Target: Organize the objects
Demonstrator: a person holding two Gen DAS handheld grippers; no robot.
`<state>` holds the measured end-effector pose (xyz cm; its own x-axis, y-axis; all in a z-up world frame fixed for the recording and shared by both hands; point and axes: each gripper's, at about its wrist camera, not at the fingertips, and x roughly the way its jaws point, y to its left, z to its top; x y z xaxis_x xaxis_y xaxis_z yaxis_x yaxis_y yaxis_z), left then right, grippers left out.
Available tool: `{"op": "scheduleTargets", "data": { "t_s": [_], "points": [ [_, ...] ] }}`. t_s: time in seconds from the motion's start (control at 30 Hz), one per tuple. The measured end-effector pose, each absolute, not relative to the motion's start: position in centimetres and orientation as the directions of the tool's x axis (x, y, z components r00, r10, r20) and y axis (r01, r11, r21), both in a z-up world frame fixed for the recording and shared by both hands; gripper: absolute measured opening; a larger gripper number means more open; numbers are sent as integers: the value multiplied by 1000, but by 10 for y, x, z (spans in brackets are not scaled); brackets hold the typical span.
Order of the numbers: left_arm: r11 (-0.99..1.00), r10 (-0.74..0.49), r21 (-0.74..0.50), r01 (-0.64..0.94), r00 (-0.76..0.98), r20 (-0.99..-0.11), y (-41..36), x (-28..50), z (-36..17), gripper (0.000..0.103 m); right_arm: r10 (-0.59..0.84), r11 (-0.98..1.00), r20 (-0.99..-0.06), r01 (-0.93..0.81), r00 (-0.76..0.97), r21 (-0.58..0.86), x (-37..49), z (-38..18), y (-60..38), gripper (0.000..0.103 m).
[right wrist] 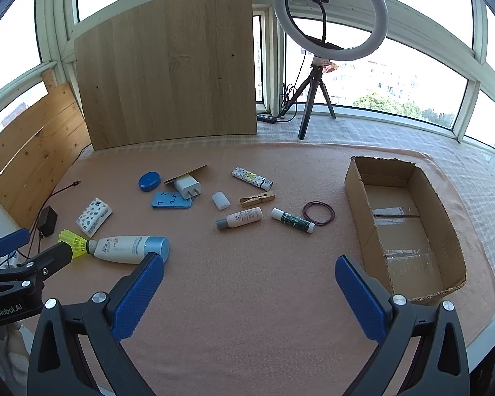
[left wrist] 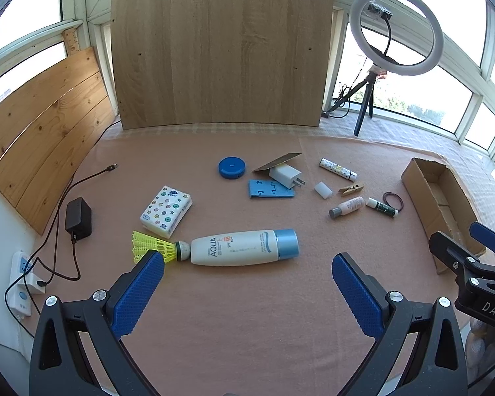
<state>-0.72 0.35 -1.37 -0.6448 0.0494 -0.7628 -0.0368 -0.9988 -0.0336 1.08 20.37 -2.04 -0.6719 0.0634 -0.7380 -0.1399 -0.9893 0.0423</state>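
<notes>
Several small objects lie scattered on a pink cloth. A white sunscreen bottle point(left wrist: 244, 248) with a blue cap lies on its side, a yellow shuttlecock point(left wrist: 155, 246) touching its base. Behind them are a tissue pack point(left wrist: 166, 209), a blue round tape measure point(left wrist: 231, 167), a white charger plug point(left wrist: 286, 176) and a blue stand point(left wrist: 271, 188). Further right lie a wooden clothespin point(right wrist: 258, 198), a small pink bottle point(right wrist: 240, 218), a green-and-white stick point(right wrist: 292, 220) and a rubber band point(right wrist: 318, 213). An empty cardboard box point(right wrist: 445, 231) stands at the right. My left gripper point(left wrist: 247, 264) is open just short of the sunscreen bottle. My right gripper point(right wrist: 249, 264) hovers open over bare cloth.
A tall wooden board point(left wrist: 221, 49) and a pine panel point(left wrist: 43, 125) stand behind the cloth. A ring light on a tripod point(right wrist: 330, 13) stands at the back right. A black adapter point(left wrist: 78, 218) with cables and a white power strip point(left wrist: 21, 283) lie at the left edge.
</notes>
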Motion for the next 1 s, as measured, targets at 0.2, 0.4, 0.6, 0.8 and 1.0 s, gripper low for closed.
{"op": "scheduleTargets", "data": {
  "t_s": [0.2, 0.4, 0.6, 0.8, 1.0],
  "points": [
    [-999, 52, -34, -41, -643, -764, 4, -8, -14, 103, 63, -989, -740, -140, -670, 43, 10, -21, 204, 102],
    [-999, 51, -33, -40, -644, -764, 5, -8, -14, 103, 61, -989, -743, -140, -667, 44, 10, -22, 204, 102],
    [-998, 55, -35, -44, -642, -765, 5, -8, -14, 103, 61, -989, -747, -142, -662, 44, 8, -24, 204, 102],
    [-998, 58, -35, -49, -640, -766, 7, -10, -15, 103, 63, -989, -749, -144, -660, 44, 7, -24, 205, 102],
    [-998, 63, -36, -55, -637, -769, 9, -12, -18, 103, 64, -988, -752, -147, -656, 45, 6, -25, 206, 102]
  ]
}}
